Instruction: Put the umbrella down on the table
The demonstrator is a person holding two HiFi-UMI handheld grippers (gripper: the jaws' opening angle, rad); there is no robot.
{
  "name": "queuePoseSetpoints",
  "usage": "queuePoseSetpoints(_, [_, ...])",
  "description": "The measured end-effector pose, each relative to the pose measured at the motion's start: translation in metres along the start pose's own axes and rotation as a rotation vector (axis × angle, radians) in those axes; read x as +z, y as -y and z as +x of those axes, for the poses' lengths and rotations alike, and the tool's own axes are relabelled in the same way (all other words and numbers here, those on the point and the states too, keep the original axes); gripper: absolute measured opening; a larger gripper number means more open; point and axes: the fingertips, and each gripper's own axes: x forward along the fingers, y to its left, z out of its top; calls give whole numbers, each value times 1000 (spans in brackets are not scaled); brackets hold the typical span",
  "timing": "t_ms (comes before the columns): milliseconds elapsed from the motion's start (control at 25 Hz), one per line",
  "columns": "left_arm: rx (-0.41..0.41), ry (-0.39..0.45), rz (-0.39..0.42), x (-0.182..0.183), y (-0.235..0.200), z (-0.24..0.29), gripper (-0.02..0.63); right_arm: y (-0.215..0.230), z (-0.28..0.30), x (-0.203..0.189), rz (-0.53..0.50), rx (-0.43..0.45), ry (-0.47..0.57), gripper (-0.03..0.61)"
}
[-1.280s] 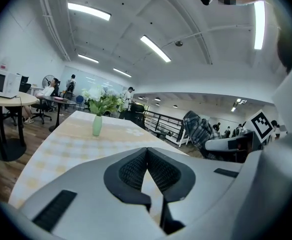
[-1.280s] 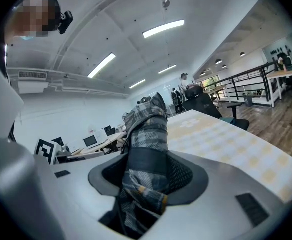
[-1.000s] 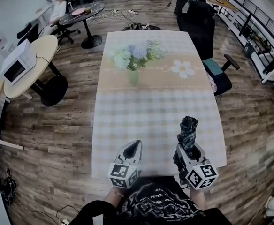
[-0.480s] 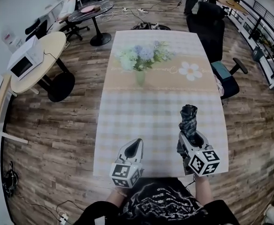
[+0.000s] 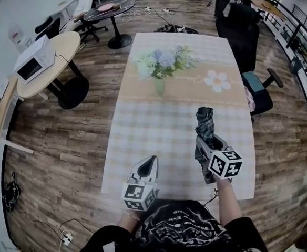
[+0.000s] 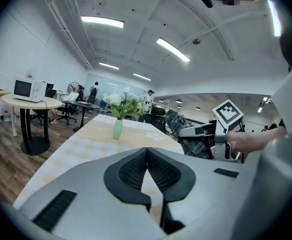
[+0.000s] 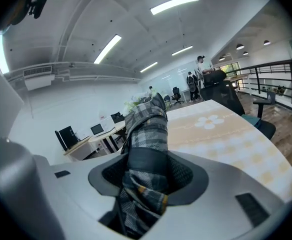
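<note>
Two grippers sit over the near end of the long table (image 5: 169, 121), each in a hand of the person at the near edge.

- Right gripper (image 5: 204, 139): jaws clamped on the folded plaid umbrella (image 5: 204, 118). In the right gripper view the dark ribbed pads (image 7: 182, 173) press the bundle from both sides, on and just below its dark strap. The fabric end sticks out well ahead of the jaws, and the other end runs back into the gripper body.
- The umbrella hangs in the air above the near right part of the checked tablecloth, pointing away from the person. It is not lying on the table.
- Left gripper (image 5: 152, 160): jaws brought together with their tips meeting and nothing between them, as the left gripper view shows. It is over the near edge, left of the right gripper and well apart from it.
- Vase of flowers (image 5: 160, 76): upright at the table's middle, beyond both grippers.
- Printed daisy (image 5: 218, 81): on the cloth to the vase's right.
- Dark chair (image 5: 246, 38): off the far right edge.
</note>
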Motion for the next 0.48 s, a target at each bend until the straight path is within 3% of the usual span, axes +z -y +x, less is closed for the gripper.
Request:
queuePoseSetpoints(160, [5,-7,14,1,5,6,18,9,23,-5,20,4,-39,209])
queuePoseSetpoints(480, [-39,-27,72,-2,22,19,18,27,72,-25,-49,-8,-179,210])
